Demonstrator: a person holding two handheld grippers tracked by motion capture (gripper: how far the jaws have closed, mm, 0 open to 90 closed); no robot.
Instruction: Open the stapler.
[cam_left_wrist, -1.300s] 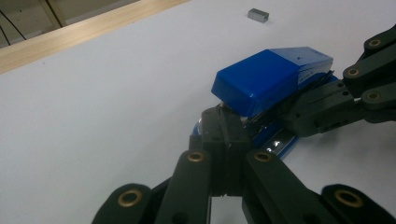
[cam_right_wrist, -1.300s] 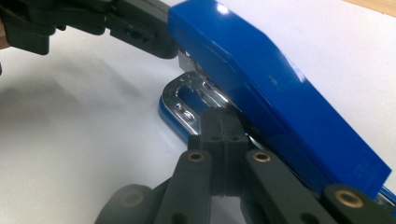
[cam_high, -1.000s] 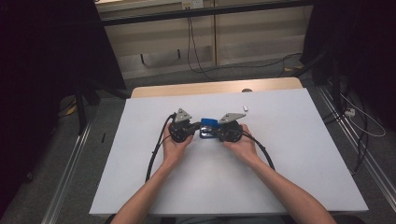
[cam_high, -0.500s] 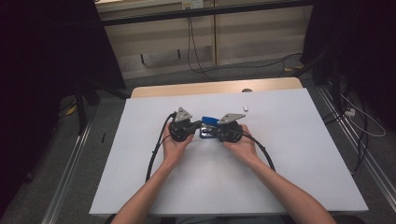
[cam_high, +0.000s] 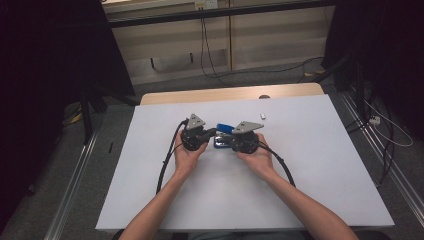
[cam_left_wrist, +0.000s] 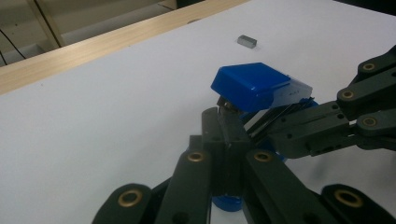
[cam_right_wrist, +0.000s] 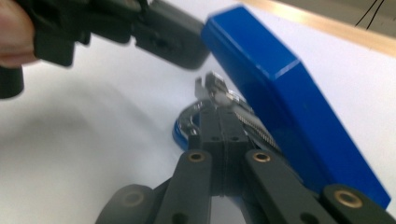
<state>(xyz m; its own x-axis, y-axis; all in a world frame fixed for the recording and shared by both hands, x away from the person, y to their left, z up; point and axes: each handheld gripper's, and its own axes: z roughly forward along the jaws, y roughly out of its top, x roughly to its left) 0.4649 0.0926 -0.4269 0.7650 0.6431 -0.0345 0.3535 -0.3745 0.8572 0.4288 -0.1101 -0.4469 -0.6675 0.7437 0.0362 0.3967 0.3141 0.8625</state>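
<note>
A blue stapler (cam_high: 223, 135) sits near the middle of the white table (cam_high: 310, 165), a little toward the far edge, with its top arm swung up and open. Both grippers meet at it. The left gripper (cam_left_wrist: 224, 122) has its jaws clenched together, their tips right under the raised blue lid (cam_left_wrist: 252, 86); whether they pinch a metal part there or only press against it cannot be told. The right gripper (cam_right_wrist: 215, 105) is also clenched, its tips at the bright metal head of the staple rail (cam_right_wrist: 217, 91); it seems to be grasping that part, though the blur leaves it unsure.

The work looks like opening or loading the stapler. To do it well, one gripper should hold the base steady on the table while the other moves only the sprung part, slowly and along the rail's line, so the stapler neither skids nor snaps closed. Keeping the lid propped up leaves the channel free.

The high view shows the layout: both hands close together, cables trailing toward the near edge, and a small grey block (cam_high: 262, 116) lying apart toward the far right corner. The left gripper view shows the lid's underside and the right gripper coming in from the side. The right gripper view gives the rail and round blue base (cam_right_wrist: 184, 128) close up.
</note>
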